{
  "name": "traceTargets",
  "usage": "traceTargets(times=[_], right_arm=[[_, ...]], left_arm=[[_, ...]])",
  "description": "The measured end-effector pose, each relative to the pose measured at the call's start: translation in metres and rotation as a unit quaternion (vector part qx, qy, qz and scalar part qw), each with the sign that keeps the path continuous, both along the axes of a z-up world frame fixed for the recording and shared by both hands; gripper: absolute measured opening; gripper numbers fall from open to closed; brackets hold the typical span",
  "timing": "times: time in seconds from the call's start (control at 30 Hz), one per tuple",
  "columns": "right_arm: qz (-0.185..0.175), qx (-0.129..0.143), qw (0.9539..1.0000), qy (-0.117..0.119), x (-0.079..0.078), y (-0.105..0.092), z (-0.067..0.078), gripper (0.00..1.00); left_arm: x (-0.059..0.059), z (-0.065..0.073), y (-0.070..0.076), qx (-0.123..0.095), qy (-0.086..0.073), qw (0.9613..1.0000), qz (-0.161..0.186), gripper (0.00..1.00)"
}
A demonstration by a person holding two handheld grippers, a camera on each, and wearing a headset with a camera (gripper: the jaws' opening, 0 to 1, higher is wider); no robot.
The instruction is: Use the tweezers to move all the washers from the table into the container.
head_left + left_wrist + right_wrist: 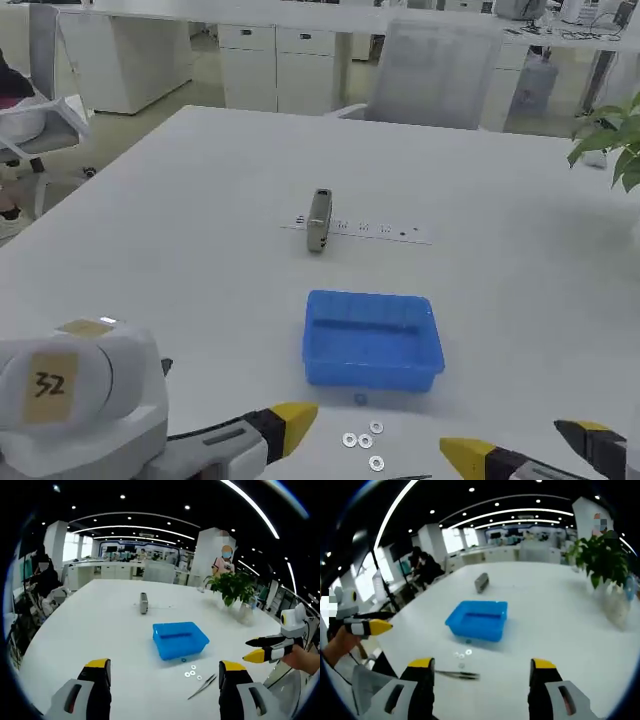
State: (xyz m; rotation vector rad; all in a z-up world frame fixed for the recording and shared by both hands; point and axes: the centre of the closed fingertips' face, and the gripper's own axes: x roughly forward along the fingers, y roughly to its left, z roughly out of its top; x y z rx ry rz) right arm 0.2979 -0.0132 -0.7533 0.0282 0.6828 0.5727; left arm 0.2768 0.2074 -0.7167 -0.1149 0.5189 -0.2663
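A white tabletop (pixel 200 250) carries a blue plastic container (pixel 372 340). The left gripper (pixel 165 665) and right gripper (pixel 481 663) hover nearer, fingers spread and empty. Tweezers (pixel 202 686) lie beside a few washers (pixel 364 440), which sit just before the container.

Blue container (pixel 370 372) sits mid-bench (pixel 180 250), open side up. Just in front of it a small cluster of washers (pixel 365 441) lies on the white top, with one more close against the container's front wall. The left tool (pixel 290 420) pokes in at lower left with one yellow tip showing. The right tool (pixel 530 448) is at lower right, jaws spread, and both are short of the washers. Further back, a grey block (pixel 319 220) sits at the left end of a power strip (pixel 375 230).
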Motion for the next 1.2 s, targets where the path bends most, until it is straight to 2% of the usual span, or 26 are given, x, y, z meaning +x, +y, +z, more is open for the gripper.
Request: traceTargets(times=[1.0, 1.2], right_arm=[[0.005, 0.003, 1.0, 0.0, -0.0008, -0.0033, -0.0012, 0.73], [0.007, 0.004, 1.0, 0.002, -0.0007, -0.0032, -0.0028, 0.73]], left_arm=[[-0.001, 0.0017, -0.0037, 0.006, -0.001, 1.0, -0.001, 0.89], [-0.0017, -0.0005, -0.006, 0.009, 0.003, 0.9999, -0.004, 0.89]])
